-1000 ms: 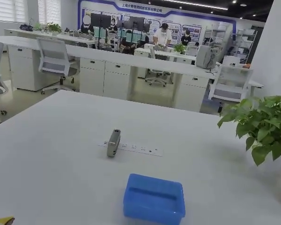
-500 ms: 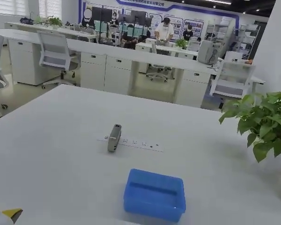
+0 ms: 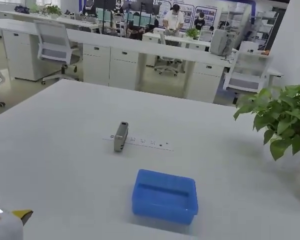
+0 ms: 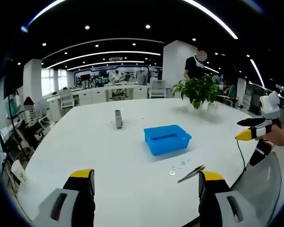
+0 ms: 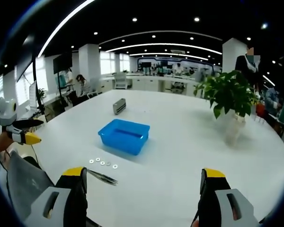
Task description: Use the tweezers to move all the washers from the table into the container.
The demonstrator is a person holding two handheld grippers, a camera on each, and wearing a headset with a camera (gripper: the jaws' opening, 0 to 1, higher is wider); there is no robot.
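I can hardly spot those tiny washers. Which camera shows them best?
The right gripper view: the washers lie in a clear row, spaced apart, before the blue container. In the left gripper view they are smaller specks beside the tweezers. The head view looks at the blue container and beyond.

I count five washers [image 5: 102, 162] in a short row, though they are small and I may be off by one. There is one pair of tweezers [image 5: 103, 178], one blue container [image 5: 124, 135], one grey box [image 5: 119, 106] and one potted plant [image 5: 229, 94].
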